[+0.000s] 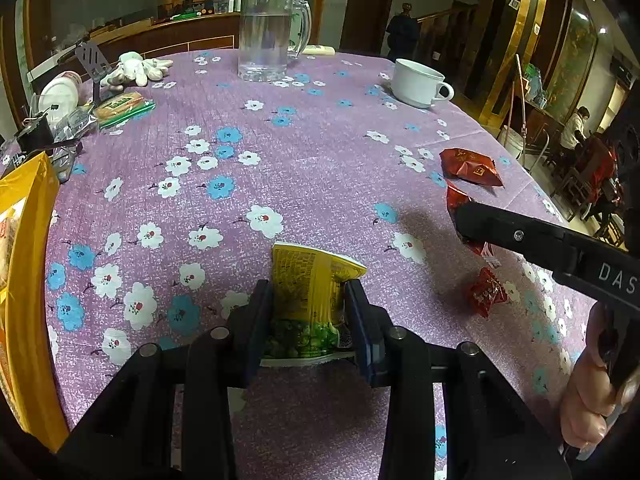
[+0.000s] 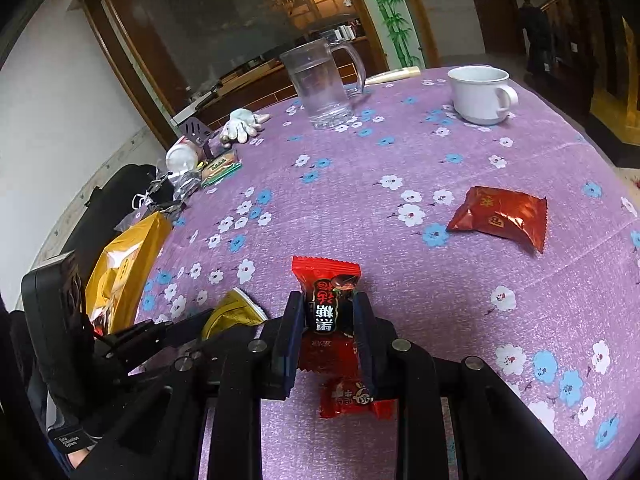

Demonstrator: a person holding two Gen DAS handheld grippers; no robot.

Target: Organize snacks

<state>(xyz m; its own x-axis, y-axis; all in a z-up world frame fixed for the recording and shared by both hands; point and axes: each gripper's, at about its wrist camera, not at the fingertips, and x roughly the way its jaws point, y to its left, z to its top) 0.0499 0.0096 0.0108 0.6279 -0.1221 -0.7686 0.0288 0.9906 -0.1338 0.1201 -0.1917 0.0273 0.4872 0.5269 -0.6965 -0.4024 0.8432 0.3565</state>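
Observation:
My left gripper [image 1: 308,292] is shut on a yellow and green pea snack packet [image 1: 306,264], held upright just above the purple floral tablecloth [image 1: 320,168]. In the right wrist view the same packet [image 2: 236,312] shows at the lower left. My right gripper [image 2: 329,298] is shut on a small red wrapped candy [image 2: 326,276], which is also visible at the black finger's tip in the left wrist view [image 1: 456,198]. A second red candy [image 2: 352,398] lies on the cloth under the right gripper. A larger red packet [image 2: 500,216] lies farther right.
A big yellow snack bag [image 2: 124,264] lies at the table's left edge. Behind it sit a green biscuit pack [image 2: 222,168], white gloves [image 2: 242,124] and small clutter. A glass mug [image 2: 320,84] and a white cup [image 2: 478,94] stand at the far side. People sit beyond the table.

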